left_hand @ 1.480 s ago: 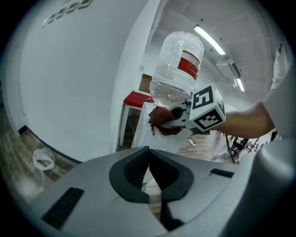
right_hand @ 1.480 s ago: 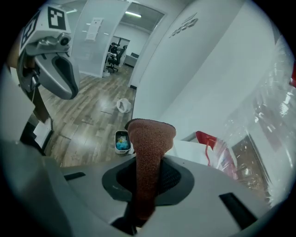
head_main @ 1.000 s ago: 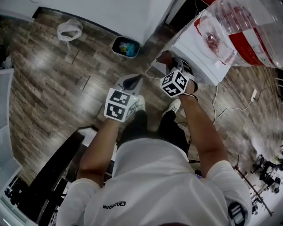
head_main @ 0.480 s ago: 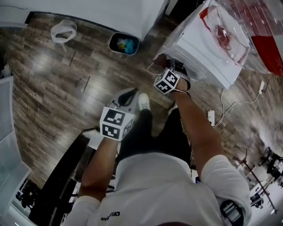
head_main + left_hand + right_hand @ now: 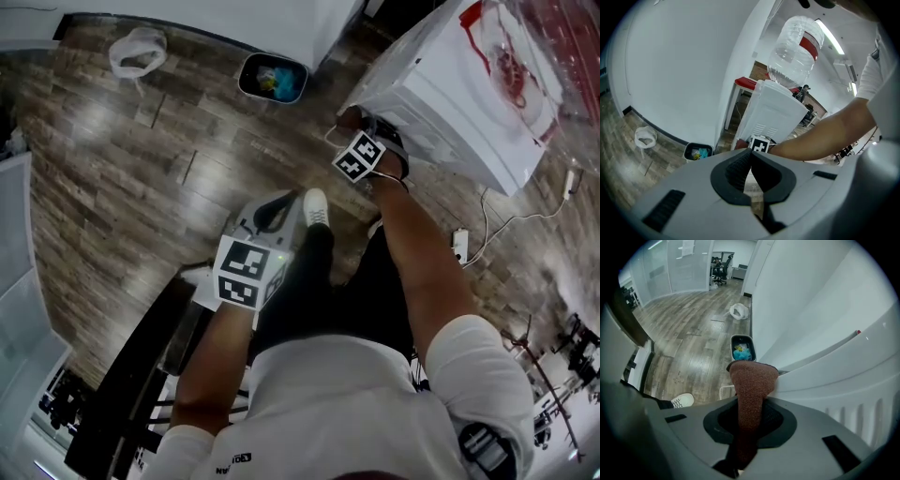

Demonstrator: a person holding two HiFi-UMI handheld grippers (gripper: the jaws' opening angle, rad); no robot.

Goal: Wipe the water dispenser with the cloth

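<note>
- The right tool [image 5: 749, 420] is clamped on a brown cloth [image 5: 752, 380], which sticks up out of its jaws with a folded top.
- The cloth's top edge presses against the white side of the water dispenser [image 5: 834, 357], which fills the space ahead and to the right of this tool.
- Ahead of that tool, on the wood floor [image 5: 689, 333], stands a small bin [image 5: 742, 348], with a white bag [image 5: 739, 311] farther off.
- The left tool [image 5: 751, 154] has its jaws closed tip to tip, with nothing held.
- It is held well back from the dispenser, and the big water bottle [image 5: 797, 49] rises ahead of it.
</note>
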